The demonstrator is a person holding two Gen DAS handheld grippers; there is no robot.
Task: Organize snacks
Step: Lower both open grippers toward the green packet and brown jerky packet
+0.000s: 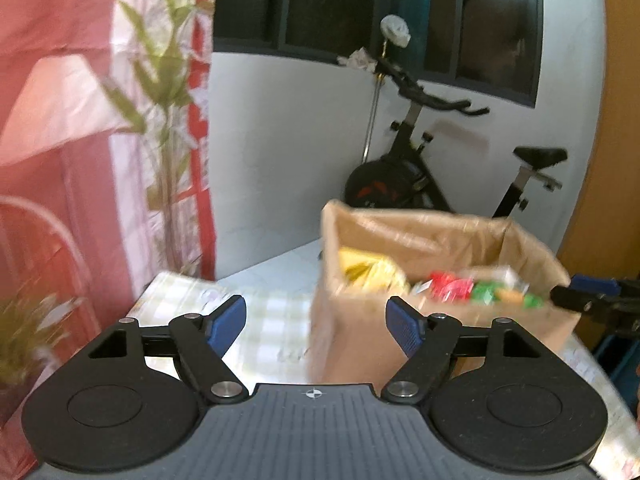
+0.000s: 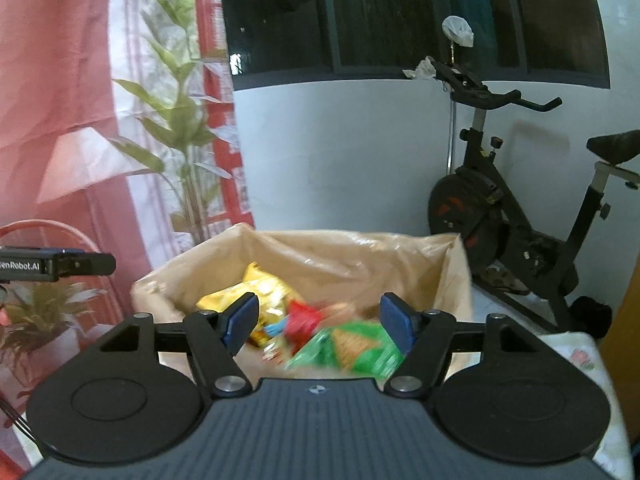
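Observation:
A brown cardboard box [image 1: 360, 336] lined with brown paper stands on the checked tablecloth [image 1: 272, 320]. It holds a yellow snack bag [image 1: 368, 270], red packets [image 1: 450, 286] and green packets [image 1: 486, 292]. My left gripper [image 1: 316, 320] is open and empty, just left of and in front of the box. In the right wrist view the box [image 2: 460, 280] lies straight ahead with the yellow bag [image 2: 268, 296], a red packet [image 2: 302, 318] and a blurred green chip bag [image 2: 352, 348]. My right gripper [image 2: 318, 320] is open over the box's near rim, holding nothing.
An exercise bike [image 1: 424, 168] stands behind the table against the white wall; it also shows in the right wrist view [image 2: 512, 216]. A red curtain and bamboo plant [image 1: 160, 80] are at the left. The other gripper's tip shows at the right [image 1: 576, 300] and left [image 2: 60, 266].

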